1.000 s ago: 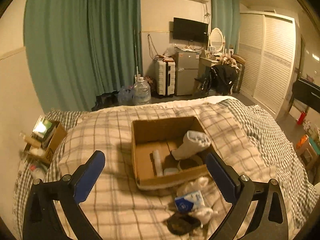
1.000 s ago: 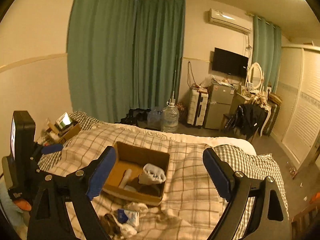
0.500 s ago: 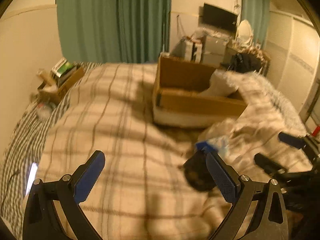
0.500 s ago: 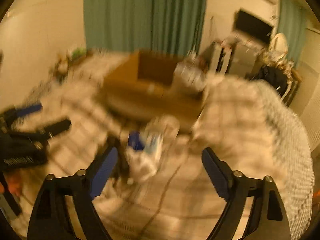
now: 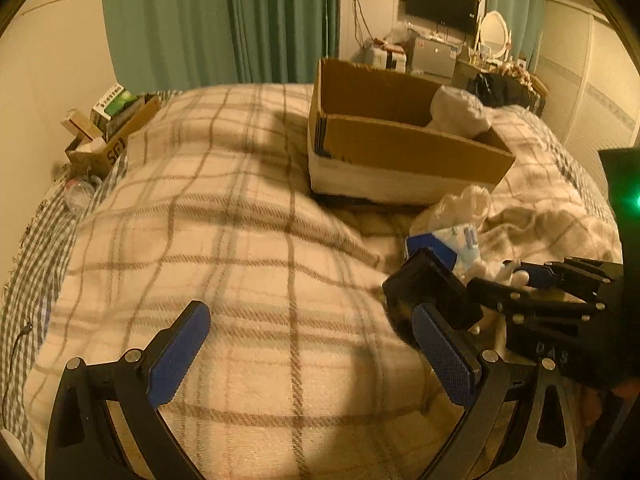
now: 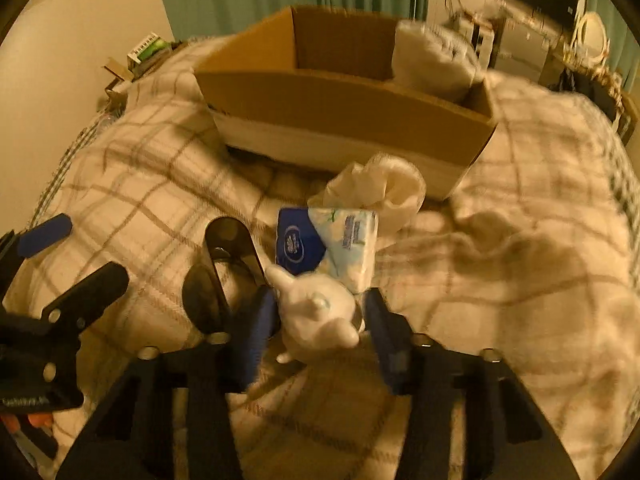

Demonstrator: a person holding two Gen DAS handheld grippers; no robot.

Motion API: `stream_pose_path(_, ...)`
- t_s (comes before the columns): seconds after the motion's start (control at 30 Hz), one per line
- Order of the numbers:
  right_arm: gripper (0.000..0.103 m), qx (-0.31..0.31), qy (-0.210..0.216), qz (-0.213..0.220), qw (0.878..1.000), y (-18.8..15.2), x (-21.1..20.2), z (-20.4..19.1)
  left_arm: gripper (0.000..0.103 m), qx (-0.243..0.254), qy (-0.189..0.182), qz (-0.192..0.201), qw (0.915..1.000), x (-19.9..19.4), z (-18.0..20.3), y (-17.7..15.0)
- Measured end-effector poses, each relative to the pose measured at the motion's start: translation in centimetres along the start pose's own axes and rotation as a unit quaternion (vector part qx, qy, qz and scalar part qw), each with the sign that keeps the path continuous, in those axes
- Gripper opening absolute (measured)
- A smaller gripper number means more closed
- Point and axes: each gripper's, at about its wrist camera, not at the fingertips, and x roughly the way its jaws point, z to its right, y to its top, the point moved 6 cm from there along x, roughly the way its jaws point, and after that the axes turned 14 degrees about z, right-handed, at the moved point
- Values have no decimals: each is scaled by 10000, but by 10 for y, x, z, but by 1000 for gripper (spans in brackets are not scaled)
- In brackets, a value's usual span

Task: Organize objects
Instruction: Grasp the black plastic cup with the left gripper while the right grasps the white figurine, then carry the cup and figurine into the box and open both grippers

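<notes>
A cardboard box point(image 5: 404, 148) point(image 6: 344, 120) stands on the plaid bed with a white bundle point(image 6: 434, 62) sticking out of it. In front of it lie a crumpled white bag point(image 6: 380, 188), a blue-and-white tissue pack point(image 6: 328, 240) point(image 5: 452, 240) and a black object point(image 6: 224, 264) point(image 5: 430, 292). My right gripper point(image 6: 320, 314) is closed around a white figurine point(image 6: 320, 316). My left gripper point(image 5: 312, 352) is open and empty, low over the blanket, just left of the black object.
A smaller open carton point(image 5: 108, 136) of items sits at the bed's left edge by the wall. The plaid blanket point(image 5: 224, 248) covers the bed. Green curtains point(image 5: 224, 20), a TV point(image 5: 440, 0) and furniture stand behind.
Both grippers dropped low and moved toward the pile in front of the box. My right gripper closed from wide open onto the white figurine.
</notes>
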Motion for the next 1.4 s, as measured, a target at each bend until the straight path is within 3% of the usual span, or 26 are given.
stream_pose_path(0.23, 43, 24, -171, 600, 9981, 10, -36, 3, 103, 224, -30, -65, 9997, -1, 10, -3)
stream_pose_path(0.47, 43, 52, -536, 1236, 9909, 29, -82, 20, 103, 668, -555, -257, 9959, 3, 56, -5)
stream_pose_path(0.6, 43, 271, -517, 1256, 9904, 29, -84, 33, 103, 794, -814, -462, 9924, 18, 79, -9)
stream_pose_path(0.7, 43, 431, -484, 1191, 9908, 24, -79, 42, 103, 806, -694, -666, 9921, 36, 83, -9)
stream_pose_path(0.87, 43, 682, -383, 1075, 9911, 19, -70, 51, 103, 843, -826, -855, 9893, 49, 92, -17)
stream_pose_path(0.93, 43, 677, -394, 1058, 9913, 17, -69, 50, 100, 901, -858, -917, 9880, 53, 94, -21)
stream_pose_path(1.03, 43, 622, -438, 1064, 9914, 17, -69, 48, 79, 849, -850, -1046, 9872, 61, 91, -25)
stream_pose_path(1.4, 43, 431, -618, 1246, 9893, 20, -96, 37, 76, 324, -1184, -578, 9907, 16, 74, -5)
